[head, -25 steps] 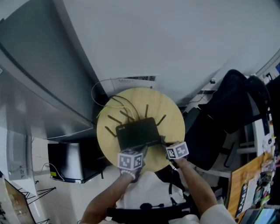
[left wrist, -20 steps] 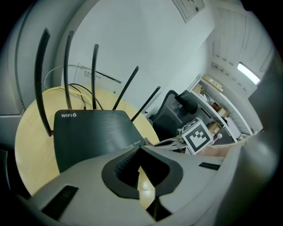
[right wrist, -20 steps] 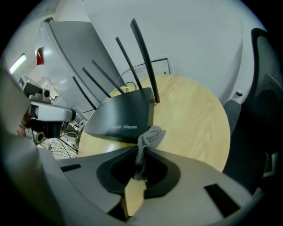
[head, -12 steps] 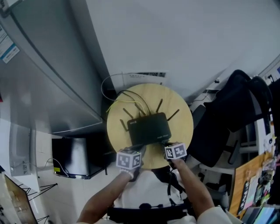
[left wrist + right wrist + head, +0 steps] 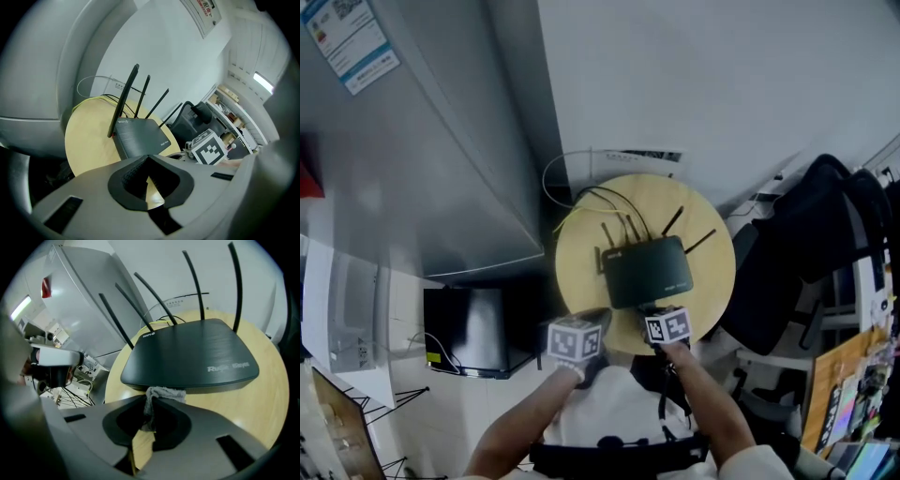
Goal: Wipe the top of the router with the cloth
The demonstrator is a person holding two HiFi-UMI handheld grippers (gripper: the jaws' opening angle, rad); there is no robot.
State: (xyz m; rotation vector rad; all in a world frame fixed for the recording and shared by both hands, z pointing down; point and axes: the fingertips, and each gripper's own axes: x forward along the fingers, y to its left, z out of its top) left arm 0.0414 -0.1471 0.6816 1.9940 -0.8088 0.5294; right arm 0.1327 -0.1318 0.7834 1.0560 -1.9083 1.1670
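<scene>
Grey cloth [image 5: 162, 393] in right gripper [image 5: 149, 405] jaws, beside router [image 5: 192, 357].

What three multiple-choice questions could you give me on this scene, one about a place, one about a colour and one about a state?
1. Where does the router sit?
A. on the floor
B. on the round wooden table
C. on a chair

2. What colour is the router's top?
A. white
B. red
C. black

3. What is the right claw doing?
A. standing open and empty
B. shut on the cloth
C. shut on an antenna

Answers:
1 B: the head view shows the router lying flat on the table's pale wood.
2 C: its top is black in every view.
3 B: the right gripper view shows a grey cloth pinched between the claw's tips, just at the router's near edge.
</scene>
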